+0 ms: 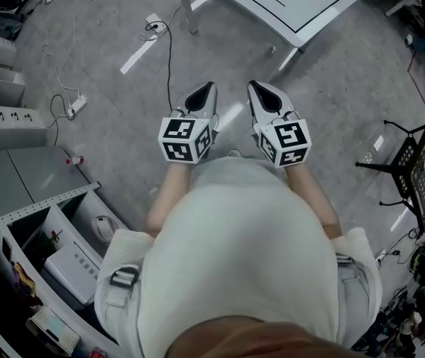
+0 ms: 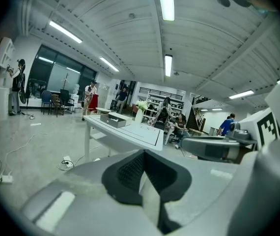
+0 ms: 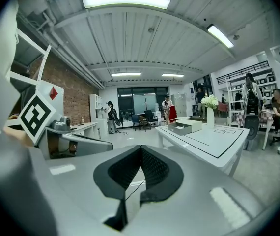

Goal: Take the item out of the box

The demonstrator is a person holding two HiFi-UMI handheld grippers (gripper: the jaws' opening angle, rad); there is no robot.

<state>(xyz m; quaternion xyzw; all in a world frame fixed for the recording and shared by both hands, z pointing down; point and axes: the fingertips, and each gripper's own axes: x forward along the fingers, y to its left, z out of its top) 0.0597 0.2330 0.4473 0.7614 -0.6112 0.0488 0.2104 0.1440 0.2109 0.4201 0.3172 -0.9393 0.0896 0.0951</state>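
Observation:
I hold both grippers side by side in front of the person's body, above the grey floor and short of the white table (image 1: 287,6). My left gripper (image 1: 206,89) is shut with nothing in it, and so is my right gripper (image 1: 255,87). In the left gripper view the jaws (image 2: 144,154) point toward the table (image 2: 130,132), where an open shallow box (image 2: 113,119) lies. The right gripper view shows its jaws (image 3: 141,149) meeting at the tips, with the same box (image 3: 188,126) on the table (image 3: 213,139) beside a vase of flowers (image 3: 210,109). What the box holds is hidden.
A shelving unit with bins (image 1: 48,230) stands at the lower left. A power strip and cables (image 1: 74,107) lie on the floor. A black metal chair (image 1: 414,162) is at the right. Several people stand or sit far off in the room.

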